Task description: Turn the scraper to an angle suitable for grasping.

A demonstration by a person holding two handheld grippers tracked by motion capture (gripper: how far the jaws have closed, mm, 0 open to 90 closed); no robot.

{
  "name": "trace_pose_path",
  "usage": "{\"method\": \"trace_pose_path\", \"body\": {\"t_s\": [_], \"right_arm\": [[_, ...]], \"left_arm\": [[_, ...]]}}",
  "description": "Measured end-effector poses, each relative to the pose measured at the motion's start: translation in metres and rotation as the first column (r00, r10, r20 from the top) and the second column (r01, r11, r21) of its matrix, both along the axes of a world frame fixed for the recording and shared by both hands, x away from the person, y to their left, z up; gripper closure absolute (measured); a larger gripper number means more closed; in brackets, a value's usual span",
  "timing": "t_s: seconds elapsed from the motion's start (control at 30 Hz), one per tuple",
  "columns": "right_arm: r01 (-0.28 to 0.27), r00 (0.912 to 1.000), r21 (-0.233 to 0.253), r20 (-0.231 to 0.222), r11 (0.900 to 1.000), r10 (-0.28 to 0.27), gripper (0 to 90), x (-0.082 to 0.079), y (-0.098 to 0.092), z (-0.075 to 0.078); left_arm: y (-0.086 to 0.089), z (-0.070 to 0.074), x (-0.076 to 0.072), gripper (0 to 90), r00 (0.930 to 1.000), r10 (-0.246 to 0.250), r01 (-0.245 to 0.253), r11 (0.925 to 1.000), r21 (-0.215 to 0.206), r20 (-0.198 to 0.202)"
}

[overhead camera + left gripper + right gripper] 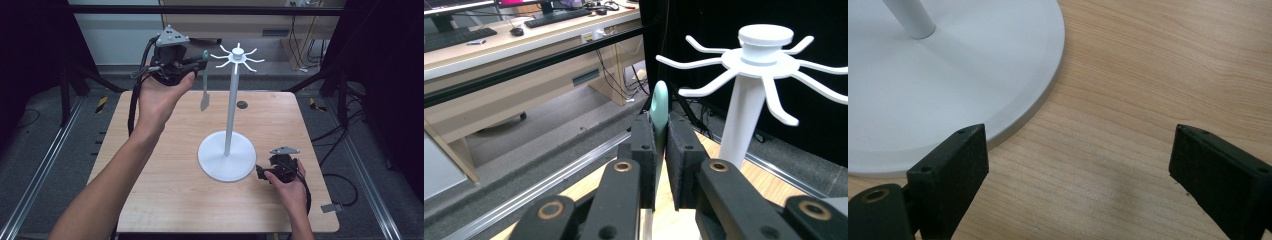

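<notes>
- Here the thing in hand is a slim utensil [204, 82] with a mint-green handle end and a flat grey blade, probably a small spatula; it hangs straight down in the air above the far left part of the table [165, 195], just left of the white stand's top.
- Its green, rounded handle tip [659, 102] pokes up between the jaws of the left gripper [661, 160], which are clenched on it from both sides; in the high view that gripper [196, 62] is raised level with the stand's hooks.
- The white hook stand [231, 107] rises from the middle of the table, a ring of curved hooks [704, 91] around its cap; the nearest hook is close to the handle tip but apart from it.
- Judging by this, the step is the approach to hang the utensil on a hook.
- The next move would call for bringing the handle end over a hook tip and lowering it on; whether the handle has a hole I cannot tell.
- The right gripper [1075, 165] rests low on the table with its jaws released and wide apart, one jaw beside the rim of the stand's round base [1013, 120], gripping nothing; it could steady the base.
</notes>
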State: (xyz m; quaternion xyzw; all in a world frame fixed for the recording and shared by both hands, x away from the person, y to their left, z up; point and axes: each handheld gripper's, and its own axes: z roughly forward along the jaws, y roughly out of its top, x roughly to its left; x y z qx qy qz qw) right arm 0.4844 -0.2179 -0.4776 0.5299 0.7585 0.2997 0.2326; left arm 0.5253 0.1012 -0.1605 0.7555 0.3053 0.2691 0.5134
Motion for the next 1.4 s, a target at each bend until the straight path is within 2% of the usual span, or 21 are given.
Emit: {"method": "trace_pose_path", "body": {"t_s": [0.4, 0.53, 0.7, 1.27, 1.4], "right_arm": [[-0.003, 1.0000, -0.001, -0.001, 1.000, 0.003, 9.2, 0.000, 0.000, 0.000], [0.000, 1.0000, 0.008, -0.003, 1.000, 0.000, 9.2, 0.000, 0.001, 0.000], [-0.004, 1.0000, 0.004, -0.002, 1.000, 0.004, 9.2, 0.000, 0.000, 0.000], [-0.004, 1.0000, 0.007, -0.009, 1.000, 0.004, 9.1, 0.000, 0.001, -0.001], [-0.003, 1.0000, 0.007, -0.008, 1.000, 0.003, 9.0, 0.000, 0.001, -0.001]], "left_arm": [[-0.007, -0.001, -0.002, 83.0, 1.0000, -0.004, 0.004, 0.9999, 0.014, 0.004], [-0.009, -0.001, -0.002, 83.0, 1.0000, -0.006, 0.006, 1.0000, 0.002, 0.006], [-0.012, -0.003, -0.002, 83.0, 0.9999, -0.009, 0.009, 0.9998, 0.017, 0.004], [-0.016, -0.006, -0.003, 82.6, 0.9998, -0.020, 0.020, 0.9998, 0.003, 0.005], [-0.014, -0.008, -0.003, 81.5, 0.9996, -0.026, 0.026, 0.9995, -0.015, 0.010]]}}
